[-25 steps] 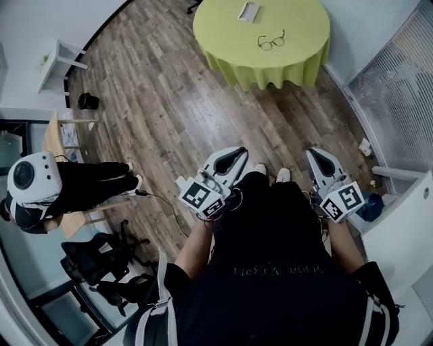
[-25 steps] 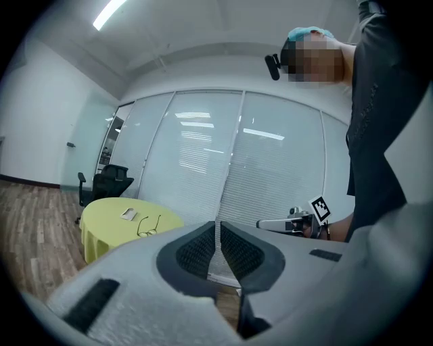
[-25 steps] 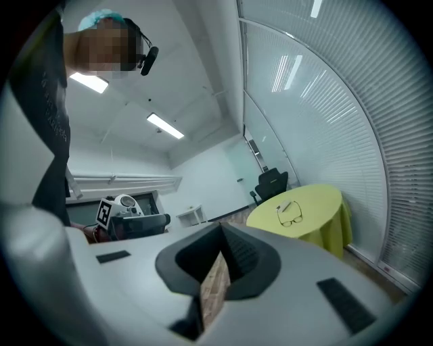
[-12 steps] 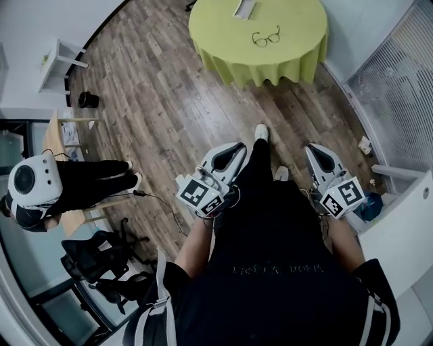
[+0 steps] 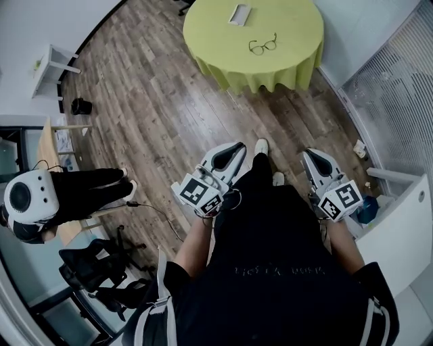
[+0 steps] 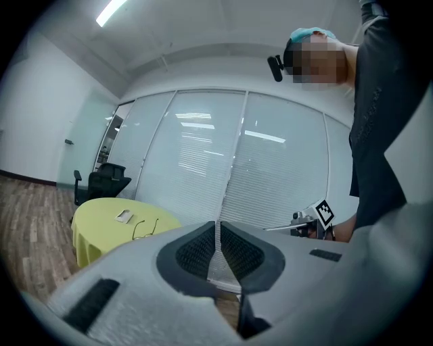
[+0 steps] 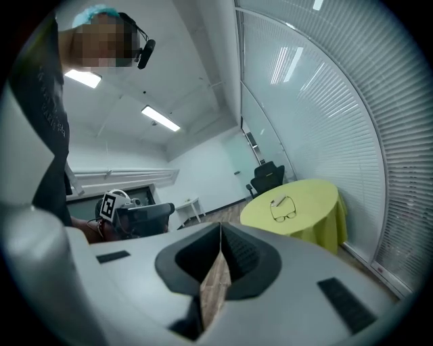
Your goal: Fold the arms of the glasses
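The glasses (image 5: 262, 46), thin dark frames with both arms spread, lie on a round yellow-green table (image 5: 223, 47) far ahead across the wooden floor. They also show small in the left gripper view as glasses (image 6: 144, 230) and in the right gripper view as glasses (image 7: 284, 215). My left gripper (image 5: 234, 151) and right gripper (image 5: 312, 157) are held at waist height, far from the table. Both are shut with nothing between the jaws, as seen on the left gripper (image 6: 218, 227) and the right gripper (image 7: 220, 230).
A small pale case (image 5: 239, 13) lies on the table behind the glasses. A second person in black (image 5: 74, 189) stands at the left near office chairs (image 5: 95, 260). A white side table (image 5: 54, 62) is against the left wall. Glass walls with blinds (image 5: 385, 101) run along the right.
The person holding the grippers has stepped forward, so the table and glasses sit slightly lower and further left in the head view. Both grippers stay shut at the waist.
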Motion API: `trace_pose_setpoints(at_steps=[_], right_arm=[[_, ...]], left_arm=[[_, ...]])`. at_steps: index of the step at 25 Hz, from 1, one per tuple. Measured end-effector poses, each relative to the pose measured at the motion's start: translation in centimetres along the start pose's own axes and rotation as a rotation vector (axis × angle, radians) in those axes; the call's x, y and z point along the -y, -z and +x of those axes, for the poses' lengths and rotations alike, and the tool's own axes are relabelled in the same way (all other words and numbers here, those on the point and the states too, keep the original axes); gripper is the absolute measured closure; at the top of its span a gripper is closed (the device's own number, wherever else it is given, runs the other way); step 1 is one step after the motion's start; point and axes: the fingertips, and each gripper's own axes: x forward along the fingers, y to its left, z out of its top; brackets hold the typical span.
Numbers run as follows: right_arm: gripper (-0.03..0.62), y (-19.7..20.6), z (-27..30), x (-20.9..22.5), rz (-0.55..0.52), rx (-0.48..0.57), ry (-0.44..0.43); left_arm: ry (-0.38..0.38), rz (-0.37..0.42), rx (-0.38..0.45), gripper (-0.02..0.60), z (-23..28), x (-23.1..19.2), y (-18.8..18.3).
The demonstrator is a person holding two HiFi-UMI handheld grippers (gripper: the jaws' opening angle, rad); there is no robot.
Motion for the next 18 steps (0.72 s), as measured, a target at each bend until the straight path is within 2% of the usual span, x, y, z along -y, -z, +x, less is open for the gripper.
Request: trace_pose_setpoints(at_steps=[6, 18], right_arm=[[0.563, -0.5, 3.1, 1.3, 0.009, -0.039, 0.012], [0.563, -4.8, 13.9, 4.7, -0.024, -0.085, 0.026]], left_arm=[[0.000, -0.032, -0.022, 0.543, 1.2, -3.7, 0.3], [0.003, -0.064, 0.011, 0.543, 5.2, -14.5, -2.4]])
